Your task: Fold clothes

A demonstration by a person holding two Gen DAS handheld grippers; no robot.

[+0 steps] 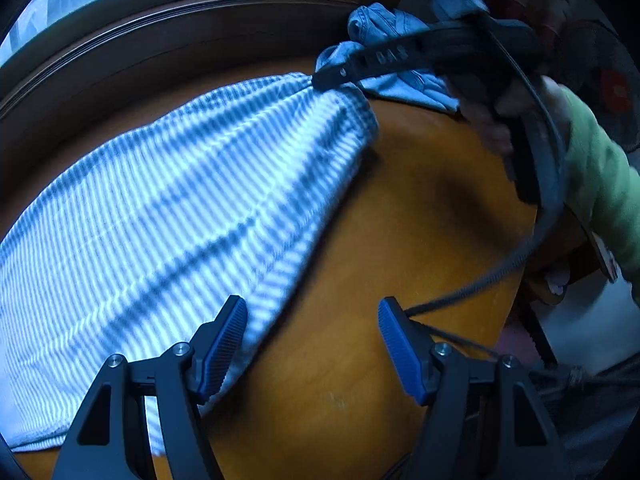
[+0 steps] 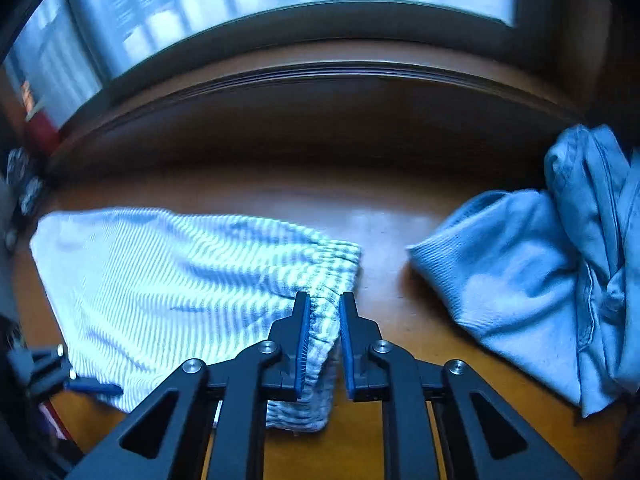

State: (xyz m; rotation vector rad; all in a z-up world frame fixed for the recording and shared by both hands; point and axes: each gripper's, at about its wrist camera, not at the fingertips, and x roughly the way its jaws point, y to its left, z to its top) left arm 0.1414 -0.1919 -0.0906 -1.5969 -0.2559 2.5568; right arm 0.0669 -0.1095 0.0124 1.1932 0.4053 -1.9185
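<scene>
A blue-and-white striped garment (image 1: 180, 200) lies spread on the wooden table (image 1: 400, 240). My left gripper (image 1: 312, 344) is open low over the table, its left finger over the garment's near edge and its right finger over bare wood. At the garment's far corner sits my right gripper (image 1: 326, 78). In the right wrist view my right gripper (image 2: 325, 298) is shut on the gathered waistband of the striped garment (image 2: 160, 280). One blue fingertip (image 2: 94, 389) of the left gripper shows at that garment's other end.
A crumpled plain blue garment (image 2: 520, 280) lies to the right on the table (image 2: 360, 208), also seen behind the right gripper as a blue garment (image 1: 384, 24). A hand in a green sleeve (image 1: 600, 184) holds the right gripper. A cable (image 1: 500, 268) trails over the table's right edge. A window sill (image 2: 320, 92) borders the far side.
</scene>
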